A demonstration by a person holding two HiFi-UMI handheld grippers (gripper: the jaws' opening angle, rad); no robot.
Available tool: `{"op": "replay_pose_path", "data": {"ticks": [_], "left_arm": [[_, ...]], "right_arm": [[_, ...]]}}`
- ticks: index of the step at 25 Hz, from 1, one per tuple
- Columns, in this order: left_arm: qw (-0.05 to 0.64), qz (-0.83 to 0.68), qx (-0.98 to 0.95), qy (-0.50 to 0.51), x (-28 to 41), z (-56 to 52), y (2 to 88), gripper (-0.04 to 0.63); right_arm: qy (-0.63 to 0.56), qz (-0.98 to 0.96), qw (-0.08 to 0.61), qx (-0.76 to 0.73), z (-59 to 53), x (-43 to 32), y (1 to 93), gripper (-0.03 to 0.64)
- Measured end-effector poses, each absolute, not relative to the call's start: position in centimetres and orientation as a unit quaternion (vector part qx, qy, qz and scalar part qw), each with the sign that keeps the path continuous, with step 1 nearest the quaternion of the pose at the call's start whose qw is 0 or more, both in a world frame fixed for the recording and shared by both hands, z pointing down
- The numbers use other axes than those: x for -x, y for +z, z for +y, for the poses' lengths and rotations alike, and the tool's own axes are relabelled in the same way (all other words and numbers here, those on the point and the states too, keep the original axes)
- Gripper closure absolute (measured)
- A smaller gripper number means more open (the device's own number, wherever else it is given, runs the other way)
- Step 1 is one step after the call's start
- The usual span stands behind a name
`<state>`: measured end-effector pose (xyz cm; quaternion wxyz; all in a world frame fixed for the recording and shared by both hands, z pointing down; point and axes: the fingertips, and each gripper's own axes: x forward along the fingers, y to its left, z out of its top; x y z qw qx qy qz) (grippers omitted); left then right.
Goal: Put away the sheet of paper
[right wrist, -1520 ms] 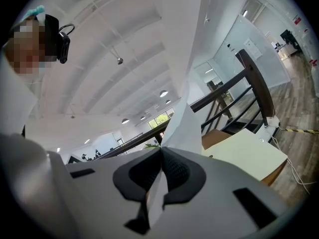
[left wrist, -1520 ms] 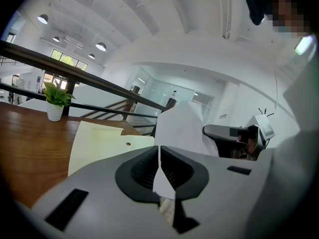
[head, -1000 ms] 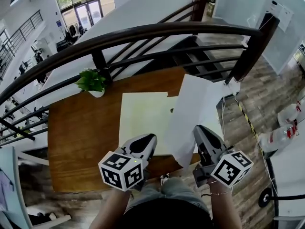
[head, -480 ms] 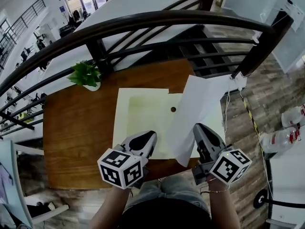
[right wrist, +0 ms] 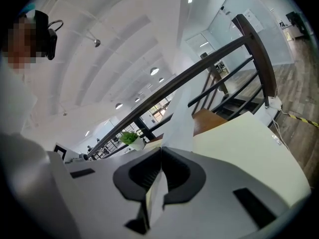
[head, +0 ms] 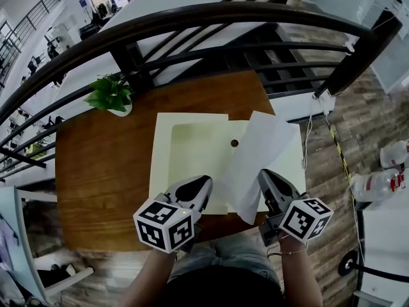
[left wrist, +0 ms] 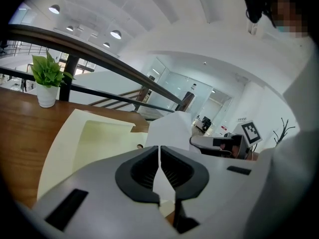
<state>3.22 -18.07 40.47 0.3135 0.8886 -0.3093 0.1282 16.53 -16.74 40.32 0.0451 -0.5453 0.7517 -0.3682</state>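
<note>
Gripping the sheet of paper [head: 257, 151] by its near corner, my right tongs [head: 264, 175] are pinched tight on it, and in the right gripper view the white edge runs straight up through the closed jaws. The sheet slants up and away from me over the right half of the cream tray [head: 182, 147], apart from the tray except perhaps low down near my tongs, where I cannot tell. A small dark hole [head: 234, 143] in the tray shows just beside the sheet's left edge. My left tongs [head: 202, 183] hang over the tray's near edge, a little to the left of the paper, with their jaws brought together; I can make out nothing caught between them. The tray lies flat on a wooden table [head: 102, 171]. A small potted plant [head: 110, 94] stands at the table's far left corner, just beside a dark railing [head: 192, 24].
</note>
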Motion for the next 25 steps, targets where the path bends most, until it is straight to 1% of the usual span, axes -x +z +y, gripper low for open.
{"op": "replay_pose_path", "data": {"ticks": [10,16,25], "left_arm": [[0.332,-0.31,-0.879,0.145,-2.9,-18.5,42.4,0.569],[0.339,-0.31,-0.874,0.155,-3.0,-18.8,43.2,0.569],[0.351,-0.318,-0.867,0.159,-2.6,-19.8,44.2,0.569]], "right_arm": [[-0.411,0.749,-0.008,0.52,-17.5,-17.3,44.3,0.588],[-0.438,0.742,-0.019,0.507,-18.1,-17.7,46.3,0.588],[-0.465,0.74,-0.075,0.48,-18.1,-17.5,49.0,0.588]]}}
